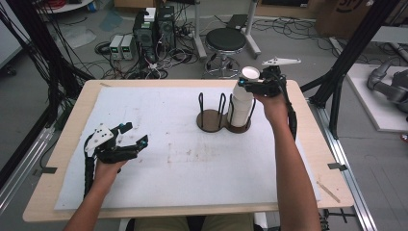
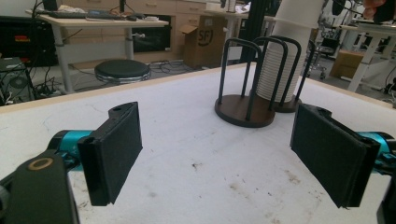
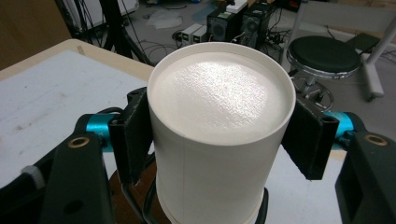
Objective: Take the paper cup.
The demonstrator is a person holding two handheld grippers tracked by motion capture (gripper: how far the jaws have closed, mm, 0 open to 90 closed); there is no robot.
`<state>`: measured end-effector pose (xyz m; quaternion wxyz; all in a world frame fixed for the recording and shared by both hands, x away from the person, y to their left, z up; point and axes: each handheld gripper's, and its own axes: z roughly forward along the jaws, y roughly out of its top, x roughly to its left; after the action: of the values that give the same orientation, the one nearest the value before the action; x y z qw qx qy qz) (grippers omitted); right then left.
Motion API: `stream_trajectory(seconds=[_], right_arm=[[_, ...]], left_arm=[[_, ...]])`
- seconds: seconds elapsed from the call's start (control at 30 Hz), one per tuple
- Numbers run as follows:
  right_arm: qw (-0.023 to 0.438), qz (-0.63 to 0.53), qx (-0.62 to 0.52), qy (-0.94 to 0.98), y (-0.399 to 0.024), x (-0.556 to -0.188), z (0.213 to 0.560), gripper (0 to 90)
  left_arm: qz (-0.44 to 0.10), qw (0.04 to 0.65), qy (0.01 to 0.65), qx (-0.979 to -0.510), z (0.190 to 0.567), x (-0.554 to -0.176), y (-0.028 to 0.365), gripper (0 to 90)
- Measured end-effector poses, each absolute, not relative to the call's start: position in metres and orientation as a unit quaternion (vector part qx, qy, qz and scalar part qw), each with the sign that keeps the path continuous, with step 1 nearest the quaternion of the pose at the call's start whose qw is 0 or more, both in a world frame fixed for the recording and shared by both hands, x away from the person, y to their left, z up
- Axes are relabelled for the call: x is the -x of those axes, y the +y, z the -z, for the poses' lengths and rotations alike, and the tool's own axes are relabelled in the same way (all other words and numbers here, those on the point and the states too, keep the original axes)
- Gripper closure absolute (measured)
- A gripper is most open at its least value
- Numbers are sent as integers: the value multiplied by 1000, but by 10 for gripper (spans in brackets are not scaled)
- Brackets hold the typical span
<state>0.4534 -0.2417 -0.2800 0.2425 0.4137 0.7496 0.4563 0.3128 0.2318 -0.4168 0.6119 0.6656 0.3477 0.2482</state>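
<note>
Two tongs at work over white-padded counter (image 1: 159, 159). Cup stack (image 1: 240, 107) upright in right bay of dark wire holder (image 1: 211, 118), left bay vacant. Right tongs (image 3: 217, 135) clamped on both sides of top cup (image 3: 219, 140), bottom-up, just under its base. Left tongs (image 1: 129, 135) wide apart, holding nothing, low above counter, well apart from holder. Likely light, thin-walled, easily crushed; best pinched gently near stiffer base and lifted straight up.

Even, soft indoor light throughout (shadows faint), with glare on the white cup (image 3: 219, 93) bottom.
</note>
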Motion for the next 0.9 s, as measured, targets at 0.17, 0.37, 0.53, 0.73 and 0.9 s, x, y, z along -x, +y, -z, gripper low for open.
stream_trajectory(seconds=[0.17, 0.37, 0.53, 0.73, 0.9], right_arm=[[259, -468, -400, 744, -238, -449, 265, 324], [264, -476, -396, 740, -239, -445, 257, 326], [268, -481, -393, 736, -241, -440, 248, 328], [273, -487, -383, 736, -242, -429, 233, 332], [272, -494, -375, 736, -245, -418, 227, 332]], left_arm=[[-249, 613, 347, -664, 417, -313, 232, 164], [-247, 615, 348, -663, 417, -313, 232, 165], [-246, 616, 348, -663, 417, -313, 232, 165], [-245, 618, 348, -661, 416, -312, 232, 165], [-246, 618, 347, -662, 416, -312, 232, 165]])
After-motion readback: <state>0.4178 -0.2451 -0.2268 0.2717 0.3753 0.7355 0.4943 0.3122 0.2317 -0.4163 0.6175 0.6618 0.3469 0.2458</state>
